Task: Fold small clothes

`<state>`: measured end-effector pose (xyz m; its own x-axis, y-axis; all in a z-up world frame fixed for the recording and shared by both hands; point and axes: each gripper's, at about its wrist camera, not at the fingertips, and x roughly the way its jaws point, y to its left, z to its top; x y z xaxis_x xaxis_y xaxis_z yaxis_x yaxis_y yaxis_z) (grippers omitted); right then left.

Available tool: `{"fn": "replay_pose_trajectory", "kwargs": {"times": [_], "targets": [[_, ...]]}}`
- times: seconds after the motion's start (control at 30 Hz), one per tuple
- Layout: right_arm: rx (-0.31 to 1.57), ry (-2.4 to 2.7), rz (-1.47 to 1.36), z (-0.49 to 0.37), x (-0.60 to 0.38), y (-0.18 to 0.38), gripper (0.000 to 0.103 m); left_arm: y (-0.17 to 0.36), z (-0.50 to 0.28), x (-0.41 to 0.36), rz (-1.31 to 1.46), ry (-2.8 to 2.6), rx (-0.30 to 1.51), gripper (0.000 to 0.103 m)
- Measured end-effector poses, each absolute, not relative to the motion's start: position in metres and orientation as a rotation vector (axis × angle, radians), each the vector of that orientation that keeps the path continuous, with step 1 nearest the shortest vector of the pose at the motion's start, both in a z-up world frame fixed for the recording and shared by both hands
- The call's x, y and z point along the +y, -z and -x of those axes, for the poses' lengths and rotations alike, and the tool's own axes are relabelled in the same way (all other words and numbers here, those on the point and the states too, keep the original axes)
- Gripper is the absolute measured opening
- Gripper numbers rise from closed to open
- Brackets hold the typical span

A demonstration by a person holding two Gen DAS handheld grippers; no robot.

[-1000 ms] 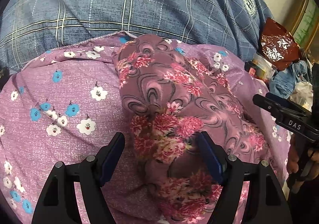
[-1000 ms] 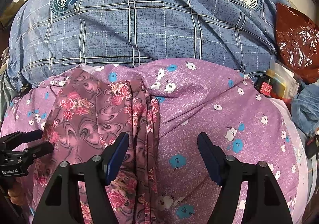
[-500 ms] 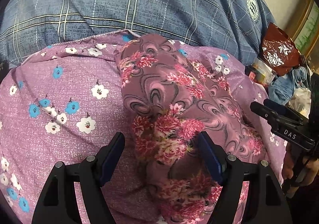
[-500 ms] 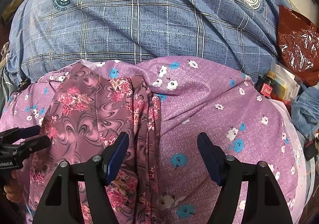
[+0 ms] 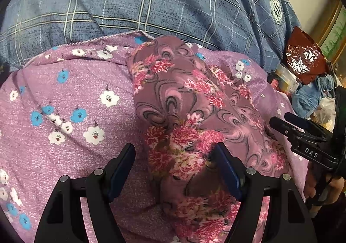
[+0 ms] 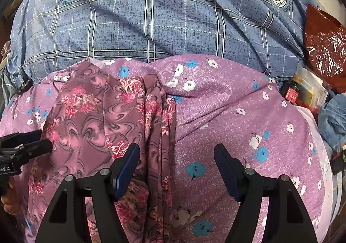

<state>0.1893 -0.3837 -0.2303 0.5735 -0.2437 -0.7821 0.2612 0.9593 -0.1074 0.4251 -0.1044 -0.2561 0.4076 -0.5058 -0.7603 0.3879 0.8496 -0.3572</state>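
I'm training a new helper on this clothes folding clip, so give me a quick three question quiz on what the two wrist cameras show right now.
1. True or false: the left gripper is clamped shut on the dark pink swirl-and-rose garment.
2. Multiple choice: what does the swirl-and-rose garment lie on? A) bare wood B) the lilac cloth with blue and white flowers C) a plastic tray
3. Fill in: in the right wrist view, between the fingers of the right gripper lies mostly the ____ cloth.

Key
1. False: its jaws stand open, with the garment bunched between them.
2. B
3. Lilac flowered; the garment's edge sits by the left finger.
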Motion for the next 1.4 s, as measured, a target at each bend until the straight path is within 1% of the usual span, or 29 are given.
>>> {"fn": "replay_pose_trajectory", "kwargs": {"times": [0.13,0.17,0.23,0.27,0.33,0.5,0.6,0.63,0.8,0.9,0.97,1.07,1.1,1.23,1.27,1.3,1.4], "targets": [[0.989,0.243,-0.078,-0.194,-0.387,0.242,0.073,0.26,-0.425,-0.107,0.094,0.508,1.01,0.072],[1.036,0.232,-0.109,-0.198,-0.388,0.253,0.072,0.262,-0.426,-0.108,0.099,0.517,1.015,0.066],[1.041,0.223,-0.162,-0.198,-0.393,0.261,0.073,0.267,-0.428,-0.111,0.111,0.535,1.043,0.059],[1.04,0.214,-0.197,-0.198,-0.397,0.261,0.073,0.267,-0.429,-0.111,0.116,0.539,1.044,0.058],[1.045,0.202,-0.231,-0.198,-0.402,0.258,0.073,0.265,-0.43,-0.11,0.122,0.542,1.041,0.057],[0.966,0.189,-0.244,-0.191,-0.407,0.238,0.073,0.255,-0.43,-0.102,0.15,0.529,1.007,0.058],[0.976,0.173,-0.247,-0.192,-0.408,0.237,0.073,0.254,-0.43,-0.094,0.185,0.522,1.003,0.063],[0.982,0.165,-0.267,-0.192,-0.411,0.239,0.073,0.255,-0.431,-0.091,0.19,0.512,1.01,0.065],[1.017,0.067,-0.465,-0.195,-0.432,0.256,0.073,0.266,-0.44,-0.081,0.305,0.558,1.082,0.065],[1.036,0.04,-0.54,-0.199,-0.437,0.269,0.076,0.267,-0.44,-0.082,0.33,0.607,1.085,0.063],[1.029,0.03,-0.523,-0.201,-0.432,0.27,0.079,0.266,-0.439,-0.085,0.319,0.644,1.086,0.062],[1.024,-0.064,-0.564,-0.204,-0.423,0.27,0.079,0.266,-0.437,-0.089,0.285,0.645,1.069,0.061],[1.032,-0.085,-0.573,-0.206,-0.419,0.271,0.079,0.266,-0.438,-0.089,0.279,0.641,1.066,0.059],[1.035,-0.078,-0.495,-0.21,-0.4,0.269,0.079,0.265,-0.438,-0.088,0.284,0.62,1.059,0.048],[1.031,-0.078,-0.498,-0.21,-0.399,0.268,0.079,0.264,-0.437,-0.087,0.285,0.614,1.055,0.044],[1.027,-0.081,-0.499,-0.21,-0.399,0.268,0.078,0.263,-0.436,-0.087,0.282,0.609,1.047,0.043],[1.031,-0.059,-0.47,-0.21,-0.396,0.27,0.067,0.265,-0.434,-0.09,0.24,0.58,1.054,0.043]]}}
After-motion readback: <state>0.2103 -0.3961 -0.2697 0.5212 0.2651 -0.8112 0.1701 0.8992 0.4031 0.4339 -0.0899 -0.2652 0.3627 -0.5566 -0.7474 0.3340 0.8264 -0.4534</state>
